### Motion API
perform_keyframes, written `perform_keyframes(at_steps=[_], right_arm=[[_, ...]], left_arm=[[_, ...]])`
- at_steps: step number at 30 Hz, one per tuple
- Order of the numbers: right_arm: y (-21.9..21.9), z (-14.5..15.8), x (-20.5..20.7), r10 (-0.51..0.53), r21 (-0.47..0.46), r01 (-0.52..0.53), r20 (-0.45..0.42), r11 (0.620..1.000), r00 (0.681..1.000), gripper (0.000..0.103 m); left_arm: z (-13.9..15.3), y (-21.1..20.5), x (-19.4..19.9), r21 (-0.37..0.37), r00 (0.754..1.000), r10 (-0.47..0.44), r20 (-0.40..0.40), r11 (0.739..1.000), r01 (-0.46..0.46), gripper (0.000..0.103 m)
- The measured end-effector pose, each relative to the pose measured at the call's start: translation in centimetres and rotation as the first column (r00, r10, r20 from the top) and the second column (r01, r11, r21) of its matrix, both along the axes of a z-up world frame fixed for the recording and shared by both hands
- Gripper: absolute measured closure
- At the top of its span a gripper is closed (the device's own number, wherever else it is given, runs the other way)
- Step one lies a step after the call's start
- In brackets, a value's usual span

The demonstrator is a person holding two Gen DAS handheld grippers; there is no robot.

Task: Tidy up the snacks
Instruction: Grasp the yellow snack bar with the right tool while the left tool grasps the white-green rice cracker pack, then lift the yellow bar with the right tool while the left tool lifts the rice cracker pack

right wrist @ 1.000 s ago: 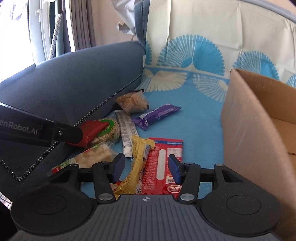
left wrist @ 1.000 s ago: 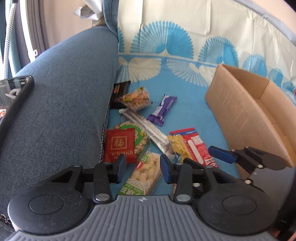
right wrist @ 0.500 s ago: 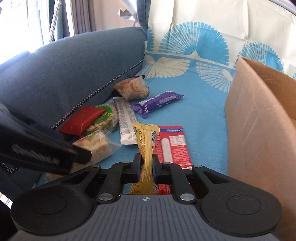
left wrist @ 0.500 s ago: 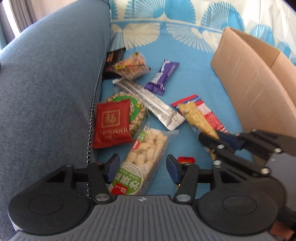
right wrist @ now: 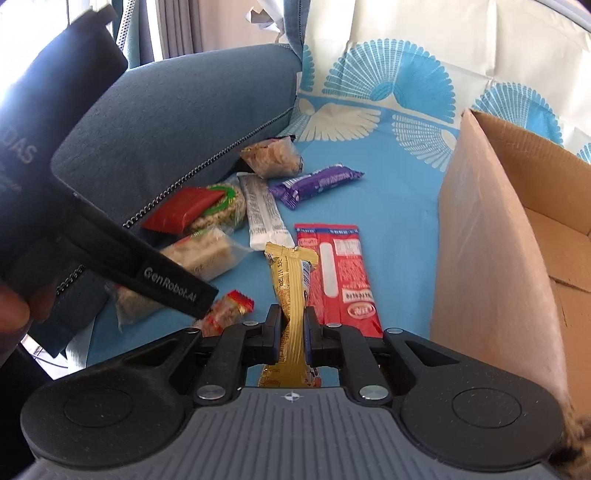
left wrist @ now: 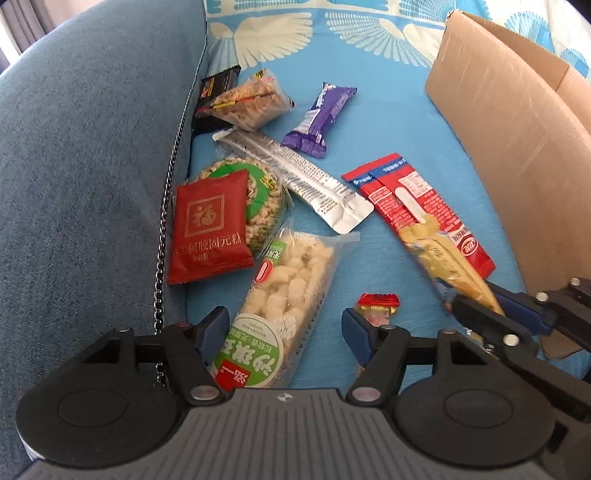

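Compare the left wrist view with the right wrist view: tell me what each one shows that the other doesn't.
Only the left wrist view shows the black packet tucked against the sofa arm, and the left gripper, jaws opening around the green-labelled puffed snack pack without pressing it.

Only the right wrist view shows the cardboard box's inside and curtains.

Both show the right gripper shut on the yellow bar, the red packet, purple bar, silver packet and small red candy.

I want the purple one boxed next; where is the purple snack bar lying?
In the left wrist view the purple snack bar lies on the blue sheet, between the silver wrapper and the cardboard box.
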State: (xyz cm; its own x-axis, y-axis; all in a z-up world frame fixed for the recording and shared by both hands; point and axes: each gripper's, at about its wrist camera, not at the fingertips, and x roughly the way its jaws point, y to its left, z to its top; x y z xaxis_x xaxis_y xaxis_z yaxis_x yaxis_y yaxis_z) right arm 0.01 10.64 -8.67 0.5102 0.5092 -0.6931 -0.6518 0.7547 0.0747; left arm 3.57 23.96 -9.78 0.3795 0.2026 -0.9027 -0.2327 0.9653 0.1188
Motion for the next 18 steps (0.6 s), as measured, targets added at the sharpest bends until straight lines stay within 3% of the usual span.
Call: perform_keyframes(at_steps=[3, 6, 8, 12, 18], right_arm=[[-0.4, -0.1, -0.4, 0.006, -0.009, -0.006, -0.007, 1.000, 1.000, 0.091], [-0.6, -0.2, -0.9, 0.023, -0.020, -0.023, -0.015, 1.000, 1.000, 0.091], [-0.6, -0.4, -1.4, 0.035, -0.027, -0.035, -0.020, 0.999, 0.999, 0.091], [-0.5, -1.0, -1.9, 0.055, -0.057, -0.055, -0.012, 0.997, 0.998, 0.091], [-0.8, -1.4, -1.4, 0.053, -0.044, -0.055, -0.045, 0.998, 0.998, 0.090]], left_arm=[[-0.2, 0.2, 0.0, -0.004, 1.000, 0.009, -0.014, 1.000, -0.009, 0.035], [0.0, 0.5, -0.3, -0.011, 1.000, 0.030, -0.002, 0.999, -0.030, 0.053], [0.3, 0.5, -0.6, -0.030, 0.999, 0.031, 0.013, 0.999, -0.031, 0.057], [0.8, 0.6, -1.2, -0.065, 0.999, 0.011, 0.037, 0.998, -0.009, 0.060], [0.6, 0.2, -0.8, -0.067, 1.000, -0.001, 0.006, 0.998, 0.001, 0.059]])
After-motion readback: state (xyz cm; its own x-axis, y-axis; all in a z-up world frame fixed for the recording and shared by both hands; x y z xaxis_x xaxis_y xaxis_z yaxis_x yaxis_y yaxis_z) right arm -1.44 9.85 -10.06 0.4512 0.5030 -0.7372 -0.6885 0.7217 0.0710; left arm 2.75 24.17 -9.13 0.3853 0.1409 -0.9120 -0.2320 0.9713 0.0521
